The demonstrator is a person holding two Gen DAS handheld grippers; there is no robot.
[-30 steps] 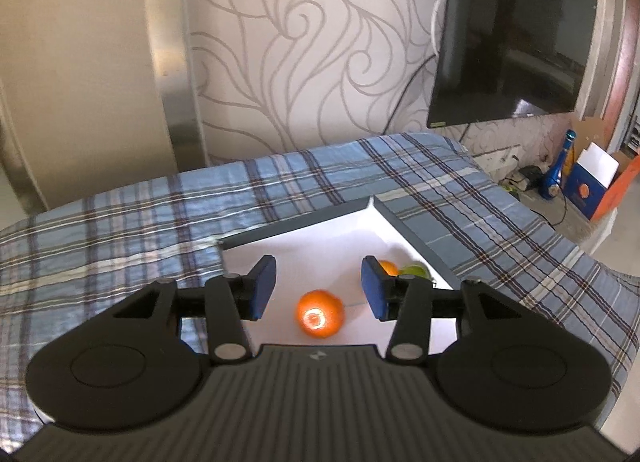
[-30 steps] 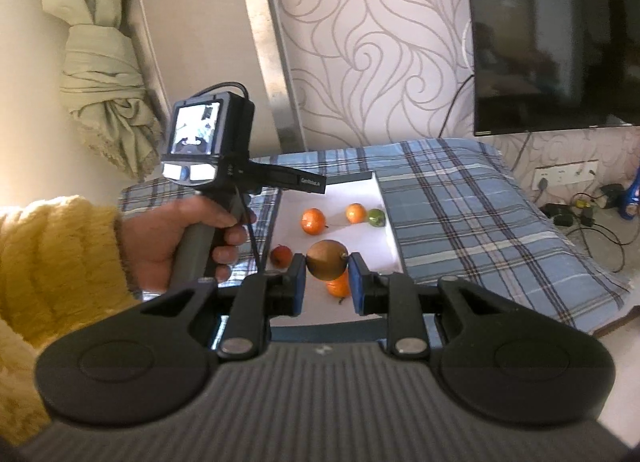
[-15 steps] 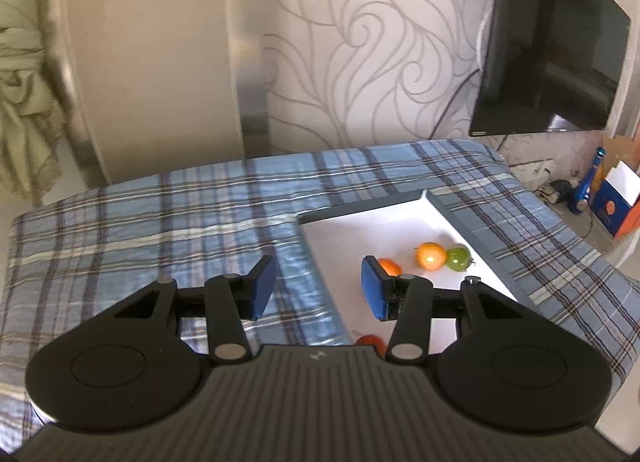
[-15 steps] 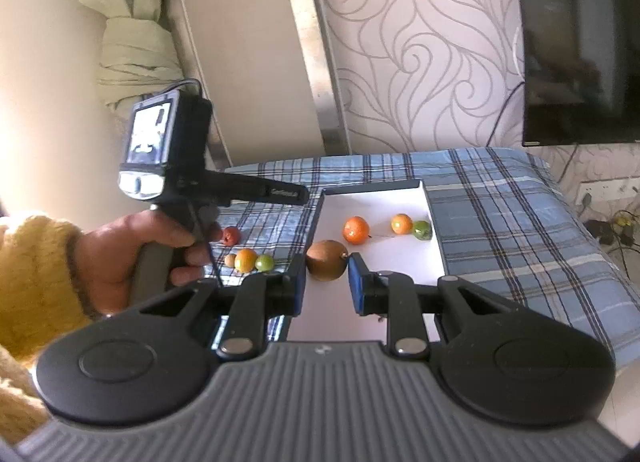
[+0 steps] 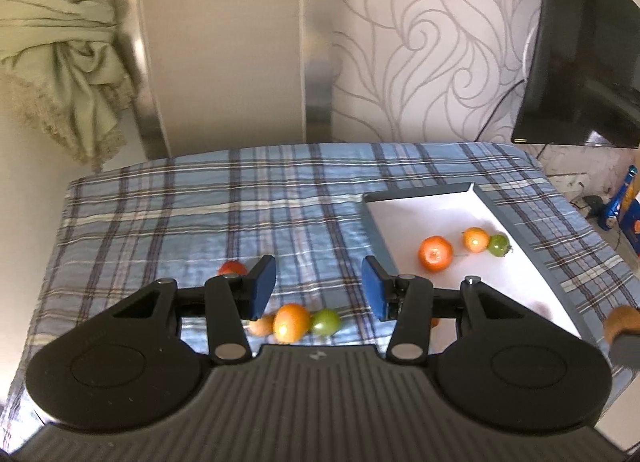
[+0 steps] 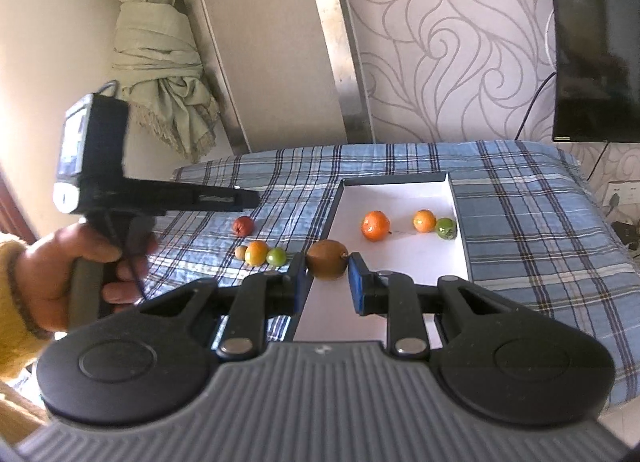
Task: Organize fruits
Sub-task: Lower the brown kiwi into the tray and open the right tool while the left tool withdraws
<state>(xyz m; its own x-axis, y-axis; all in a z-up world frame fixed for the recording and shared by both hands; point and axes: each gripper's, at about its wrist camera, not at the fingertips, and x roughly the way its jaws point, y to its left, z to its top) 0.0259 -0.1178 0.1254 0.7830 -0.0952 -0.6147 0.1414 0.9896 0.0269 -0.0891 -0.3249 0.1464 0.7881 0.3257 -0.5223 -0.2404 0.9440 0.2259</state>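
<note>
Right tongs (image 6: 327, 277): clamped on a brown kiwi (image 6: 327, 259), carried over the white tray's (image 6: 456, 197) near-left rim, likely for placing.
Left tongs (image 5: 319, 286): partly open, holding nothing, aimed at loose fruit on the plaid bed (image 5: 200, 201).
Next pick: orange fruit (image 5: 291, 322) and green fruit (image 5: 325, 322), touching, at 6 o'clock of its gap.
Tray: three fruits already inside.

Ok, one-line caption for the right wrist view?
Right hand-held gripper shut on a brown kiwi over the white tray's near end; four small fruits wait on the plaid cloth.
</note>
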